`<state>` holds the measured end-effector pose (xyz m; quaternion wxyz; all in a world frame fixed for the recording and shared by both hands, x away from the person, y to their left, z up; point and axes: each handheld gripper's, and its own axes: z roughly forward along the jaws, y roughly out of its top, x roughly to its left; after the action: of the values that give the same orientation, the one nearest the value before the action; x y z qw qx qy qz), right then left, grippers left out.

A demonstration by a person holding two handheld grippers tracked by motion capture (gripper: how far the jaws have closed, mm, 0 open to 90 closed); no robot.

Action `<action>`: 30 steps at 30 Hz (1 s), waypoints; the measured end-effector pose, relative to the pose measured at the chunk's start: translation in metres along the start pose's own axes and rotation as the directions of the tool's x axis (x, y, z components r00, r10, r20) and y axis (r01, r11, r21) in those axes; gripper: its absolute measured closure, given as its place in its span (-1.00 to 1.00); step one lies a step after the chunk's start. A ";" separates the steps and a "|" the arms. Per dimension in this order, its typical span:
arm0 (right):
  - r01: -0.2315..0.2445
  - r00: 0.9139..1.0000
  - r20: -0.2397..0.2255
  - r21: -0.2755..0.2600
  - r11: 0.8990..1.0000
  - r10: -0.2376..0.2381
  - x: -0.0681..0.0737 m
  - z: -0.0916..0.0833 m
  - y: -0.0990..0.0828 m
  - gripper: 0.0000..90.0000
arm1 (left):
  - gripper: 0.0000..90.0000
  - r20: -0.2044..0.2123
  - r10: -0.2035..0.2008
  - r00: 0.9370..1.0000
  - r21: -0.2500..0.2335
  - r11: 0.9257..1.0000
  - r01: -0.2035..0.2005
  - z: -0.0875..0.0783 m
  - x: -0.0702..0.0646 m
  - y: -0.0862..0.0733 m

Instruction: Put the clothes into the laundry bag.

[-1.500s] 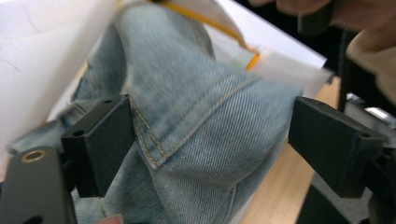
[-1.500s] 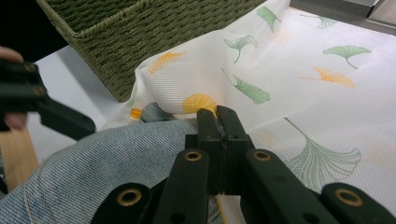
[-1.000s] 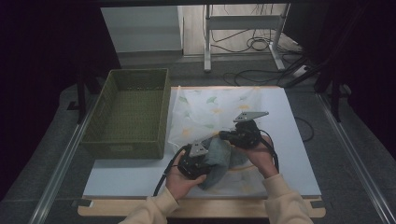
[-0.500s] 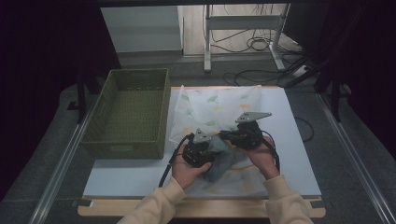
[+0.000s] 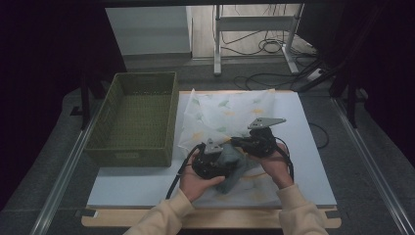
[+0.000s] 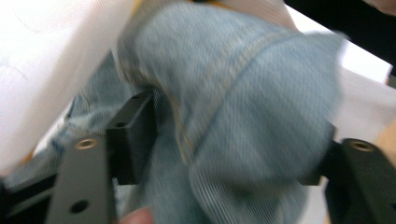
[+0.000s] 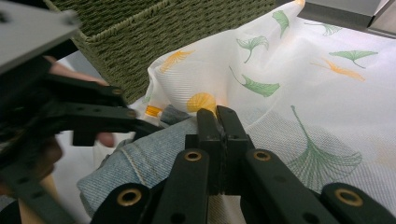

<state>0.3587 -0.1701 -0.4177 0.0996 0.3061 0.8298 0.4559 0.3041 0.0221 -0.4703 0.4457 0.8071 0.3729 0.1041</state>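
Observation:
A piece of blue denim [image 5: 234,166] lies bunched on a white cloth printed with leaves [image 5: 225,107], between my two grippers. My left gripper [image 5: 226,164] has just been opening. In the left gripper view its jaws stand wide apart [image 6: 229,144] with a fold of the denim [image 6: 261,93] hanging between them. My right gripper [image 5: 238,143] points left at the denim's far edge. In the right gripper view its jaws [image 7: 218,116] are pressed together over the denim [image 7: 149,154]. Whether fabric is pinched between them is hidden. The left gripper [image 7: 93,116] shows at that view's left.
A green woven basket [image 5: 132,156] stands left of the cloths, close to my left hand, with its corner [image 7: 140,28] just behind the grippers. The white board [image 5: 142,181] carries everything. Cables and a metal stand lie on the floor beyond the table.
My left hand has shifted slightly up and to the right, bringing the denim fold closer to the right gripper. The right hand has kept still.

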 end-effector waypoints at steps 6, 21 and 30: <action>-0.007 1.000 0.001 0.005 1.000 0.007 -0.001 -0.001 -0.001 0.99 | -0.48 -0.025 0.041 0.999 -0.011 0.999 -0.041 -0.021 -0.006 -0.021; -0.014 1.000 0.003 0.011 1.000 0.014 -0.003 0.000 -0.002 0.99 | -0.66 -0.085 0.135 0.987 0.049 0.990 -0.132 0.005 -0.027 -0.039; -0.015 1.000 0.004 0.014 1.000 0.015 -0.004 -0.001 -0.005 0.99 | 0.22 -0.124 0.161 0.979 0.057 0.986 -0.155 0.015 -0.024 -0.038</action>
<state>0.3596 -0.1753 -0.4217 0.0958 0.3139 0.8305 0.4501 0.2757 0.0079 -0.5051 0.3922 0.8361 0.3376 0.1821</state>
